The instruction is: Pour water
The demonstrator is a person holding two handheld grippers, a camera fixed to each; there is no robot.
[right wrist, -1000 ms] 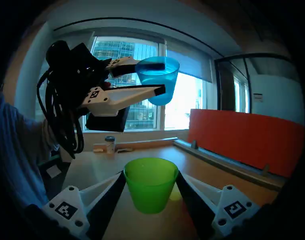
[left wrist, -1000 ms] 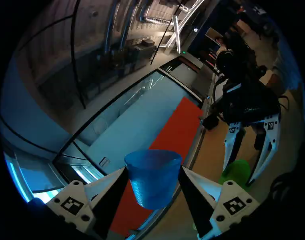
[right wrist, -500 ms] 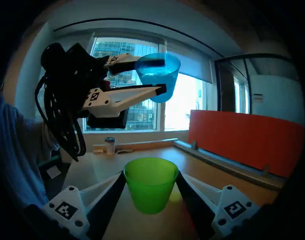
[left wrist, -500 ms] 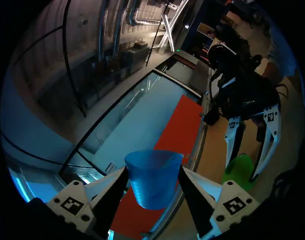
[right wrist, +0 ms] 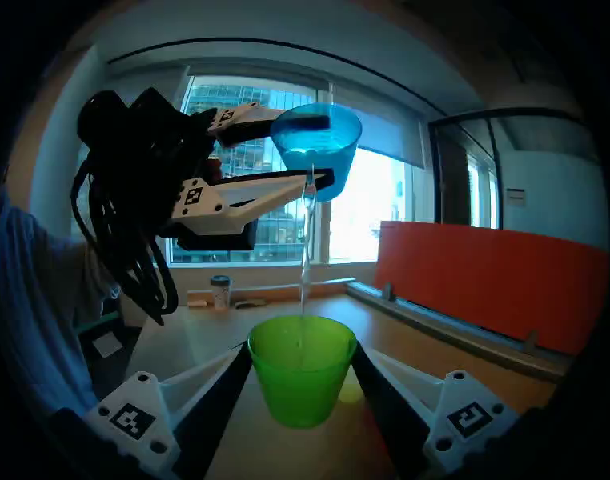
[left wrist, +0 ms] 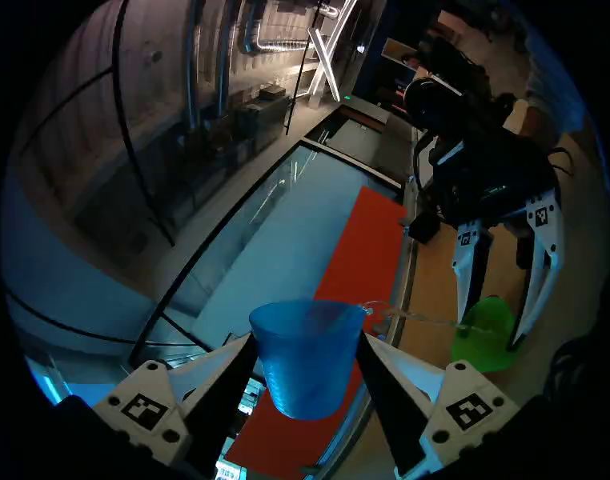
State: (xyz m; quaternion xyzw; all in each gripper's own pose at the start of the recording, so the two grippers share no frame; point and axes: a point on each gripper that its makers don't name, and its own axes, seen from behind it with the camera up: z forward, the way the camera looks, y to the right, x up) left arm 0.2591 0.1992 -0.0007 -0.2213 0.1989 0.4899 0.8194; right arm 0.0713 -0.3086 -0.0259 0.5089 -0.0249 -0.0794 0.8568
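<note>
My left gripper (left wrist: 305,364) is shut on a blue cup (left wrist: 307,356), tilted and held high. In the right gripper view that blue cup (right wrist: 316,150) hangs above, with the left gripper (right wrist: 311,150) around it. A thin stream of water (right wrist: 305,248) falls from its rim into the green cup (right wrist: 302,378). My right gripper (right wrist: 302,376) is shut on the green cup, holding it upright below. In the left gripper view the stream of water (left wrist: 417,318) arcs to the green cup (left wrist: 485,332), which sits between the right gripper's fingers (left wrist: 465,276).
A wooden desk (right wrist: 417,344) runs under the cups, with an orange divider panel (right wrist: 497,276) along its right side. A small jar (right wrist: 219,290) stands on the window sill at the back. A person's sleeve (right wrist: 33,320) is at the left.
The blue cup has tipped further and water has started to run from it into the green cup. The green cup has stayed where it was.
</note>
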